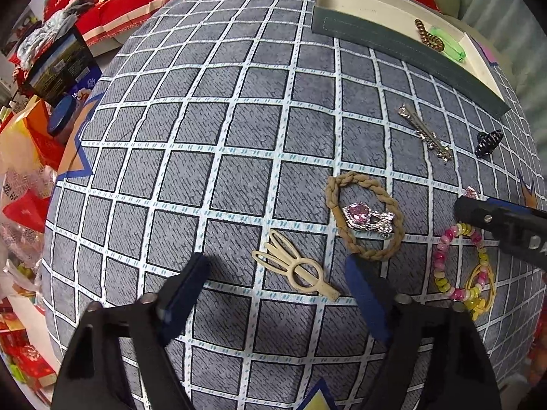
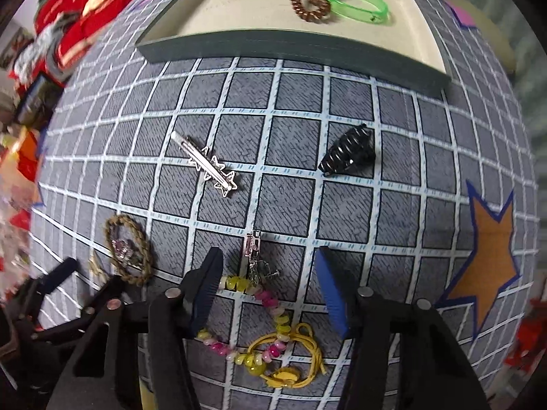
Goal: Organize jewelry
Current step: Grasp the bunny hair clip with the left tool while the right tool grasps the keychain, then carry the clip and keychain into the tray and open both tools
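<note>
The tray lies at the far edge of the cloth, with a coiled hair tie and a bangle in it, touching. Nearer, the star clip lies left of the claw clip, well apart. Nearest, the beaded bracelet lies right of the braided band, which rings a jewelled brooch.

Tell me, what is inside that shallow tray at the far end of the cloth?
The tray holds a brown coiled hair tie and a clear green bracelet, lying side by side near its right end. The rest of its cream floor shows bare; its near wall hides a thin strip.
</note>
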Available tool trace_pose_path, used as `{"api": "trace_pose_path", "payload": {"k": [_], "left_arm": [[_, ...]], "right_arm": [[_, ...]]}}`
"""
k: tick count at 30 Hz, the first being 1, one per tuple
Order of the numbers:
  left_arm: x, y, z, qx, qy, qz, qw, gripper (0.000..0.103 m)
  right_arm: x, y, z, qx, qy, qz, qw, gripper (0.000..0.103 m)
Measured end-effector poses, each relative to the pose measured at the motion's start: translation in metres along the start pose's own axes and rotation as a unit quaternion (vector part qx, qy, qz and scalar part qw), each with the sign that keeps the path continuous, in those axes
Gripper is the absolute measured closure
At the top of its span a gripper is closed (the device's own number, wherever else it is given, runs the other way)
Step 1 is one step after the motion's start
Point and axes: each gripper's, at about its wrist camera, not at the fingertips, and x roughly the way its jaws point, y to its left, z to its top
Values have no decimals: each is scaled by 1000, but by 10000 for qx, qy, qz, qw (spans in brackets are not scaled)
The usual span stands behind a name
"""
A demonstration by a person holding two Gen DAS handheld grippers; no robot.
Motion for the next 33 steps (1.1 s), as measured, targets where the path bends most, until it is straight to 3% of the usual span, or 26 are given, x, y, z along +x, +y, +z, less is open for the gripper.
{"api": "trace_pose_path", "payload": {"k": [3, 6, 7, 8, 17, 28, 33], "left_arm": [[-3, -2, -3, 72, -25, -30, 10000, 33], [-11, -10, -6, 137, -72, -78, 9998, 59], [-11, -10, -5, 151, -71, -113, 9998, 70], [-13, -12, -5, 147, -63, -152, 9998, 74], [-22, 6, -2, -156, -21, -739, 9971, 74], [-43, 2, 9, -59, -311, -803, 9963, 74], [-53, -13, 32, 86, -542, -880, 9946, 74]], "right_arm": [[0, 8, -1, -93, -37, -145, 9998, 72], [0, 14, -1, -60, -57, -124, 9999, 89], [1, 14, -1, -26, -62, -75, 9999, 89], [-1, 10, -3, -2, -63, -41, 10000, 89], [-12, -26, -2, 362, -196, 392, 9984, 89], [-46, -57, 12, 690, -368, 892, 9929, 89], [-66, -78, 20, 883, -546, 1062, 9889, 89]]}}
